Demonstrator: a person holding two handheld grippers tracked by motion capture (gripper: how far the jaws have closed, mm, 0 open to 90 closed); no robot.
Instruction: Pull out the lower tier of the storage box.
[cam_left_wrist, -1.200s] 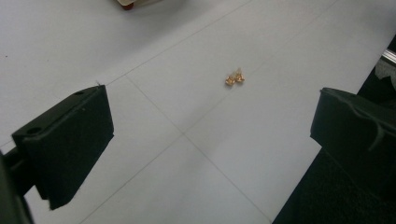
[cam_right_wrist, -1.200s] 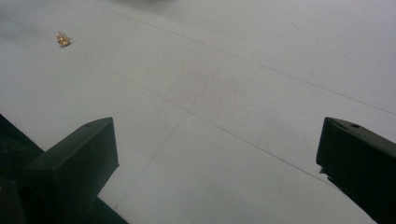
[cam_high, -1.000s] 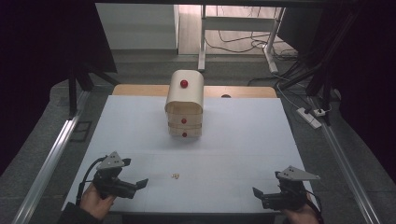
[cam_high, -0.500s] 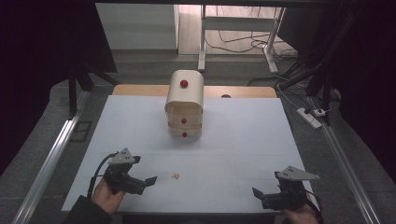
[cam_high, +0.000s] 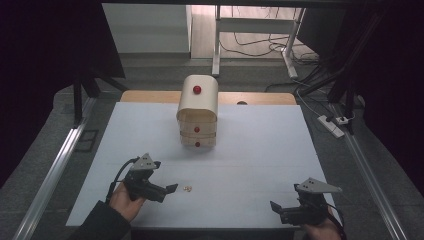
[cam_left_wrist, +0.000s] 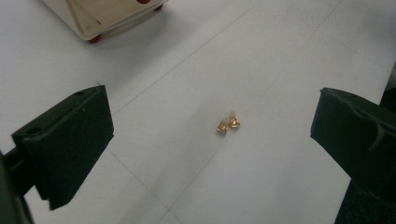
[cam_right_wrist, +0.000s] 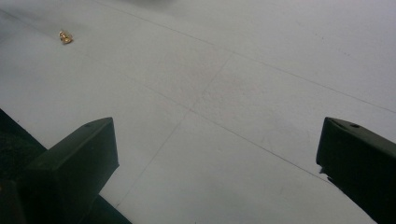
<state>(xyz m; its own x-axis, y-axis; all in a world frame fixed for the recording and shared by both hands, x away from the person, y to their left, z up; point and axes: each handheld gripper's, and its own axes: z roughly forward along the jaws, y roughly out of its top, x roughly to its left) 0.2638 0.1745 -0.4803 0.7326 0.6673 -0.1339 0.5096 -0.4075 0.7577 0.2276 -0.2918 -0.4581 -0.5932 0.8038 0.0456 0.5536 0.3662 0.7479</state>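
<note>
Two tiny gold pieces (cam_high: 188, 188) lie close together on the white table, near the front left. My left gripper (cam_high: 168, 191) is open just left of them, its tips a short way off. In the left gripper view the gold pieces (cam_left_wrist: 229, 124) sit on the table ahead of the left gripper (cam_left_wrist: 210, 140), between the lines of its wide-apart jaws. My right gripper (cam_high: 276, 209) rests open at the front right with nothing in it. The right gripper view shows the right gripper (cam_right_wrist: 219, 158) over bare table, with the gold pieces (cam_right_wrist: 65, 37) far off at the upper left.
A small rounded wooden drawer cabinet (cam_high: 197, 112) with red knobs stands at the middle back of the table (cam_high: 260, 150); its lower corner (cam_left_wrist: 100, 23) shows in the left gripper view. Metal rails run along both table sides. The front edge is close under both hands.
My left gripper has moved right and slightly forward, closing in on the gold pieces. The right gripper has stayed put.
</note>
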